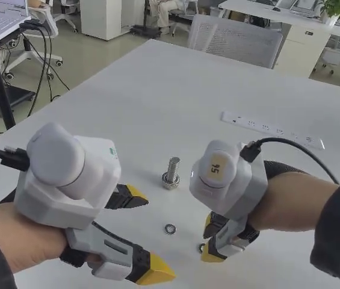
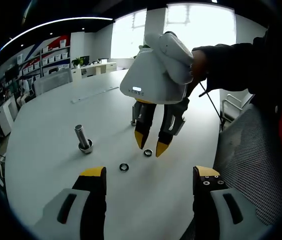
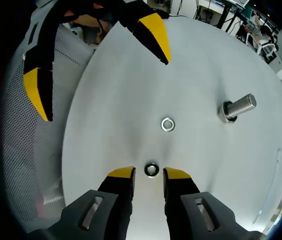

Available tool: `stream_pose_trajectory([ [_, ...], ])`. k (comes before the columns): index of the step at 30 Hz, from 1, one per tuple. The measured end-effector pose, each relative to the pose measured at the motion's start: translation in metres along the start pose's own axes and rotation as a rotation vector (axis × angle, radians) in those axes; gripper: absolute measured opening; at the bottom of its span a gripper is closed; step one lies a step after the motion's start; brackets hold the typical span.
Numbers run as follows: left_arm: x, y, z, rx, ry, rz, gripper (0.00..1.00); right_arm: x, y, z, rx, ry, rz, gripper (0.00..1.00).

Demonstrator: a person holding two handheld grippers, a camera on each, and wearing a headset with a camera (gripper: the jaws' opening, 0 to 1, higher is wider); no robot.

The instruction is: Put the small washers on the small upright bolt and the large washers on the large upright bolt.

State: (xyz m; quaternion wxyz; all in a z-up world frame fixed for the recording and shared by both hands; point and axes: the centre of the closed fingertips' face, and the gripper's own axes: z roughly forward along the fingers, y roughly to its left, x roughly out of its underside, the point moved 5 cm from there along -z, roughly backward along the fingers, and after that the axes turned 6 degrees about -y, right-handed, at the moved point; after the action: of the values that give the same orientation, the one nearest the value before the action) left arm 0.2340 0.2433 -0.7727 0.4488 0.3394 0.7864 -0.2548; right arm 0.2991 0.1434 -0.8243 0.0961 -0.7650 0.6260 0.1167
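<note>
Jaws: my right gripper (image 3: pixel 150 173) stood slightly parted astride a small silver metal washer (image 3: pixel 151 169) on the white table (image 3: pixel 131 100) | my left gripper (image 2: pixel 149 171) gaped wide, empty | second silver washer (image 3: pixel 167 124) lay near the upright steel bolt (image 3: pixel 238 107).

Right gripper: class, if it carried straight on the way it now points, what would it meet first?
Most likely the nearer washer, lying on the table between the tips of the right gripper.

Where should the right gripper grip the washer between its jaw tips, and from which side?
Pinch the washer across its outer rim, coming straight down from above. It is a thin ring lying flat on the table, so only its edge offers hold; the open right gripper straddles it.
</note>
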Motion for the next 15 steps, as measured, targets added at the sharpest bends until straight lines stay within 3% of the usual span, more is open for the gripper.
stream_pose_trajectory([
  [15, -0.0004, 0.0008, -0.0004, 0.001, -0.006, 0.000, 0.70, 0.0012, -0.0011, 0.0048, 0.009, 0.020, -0.018, 0.19],
])
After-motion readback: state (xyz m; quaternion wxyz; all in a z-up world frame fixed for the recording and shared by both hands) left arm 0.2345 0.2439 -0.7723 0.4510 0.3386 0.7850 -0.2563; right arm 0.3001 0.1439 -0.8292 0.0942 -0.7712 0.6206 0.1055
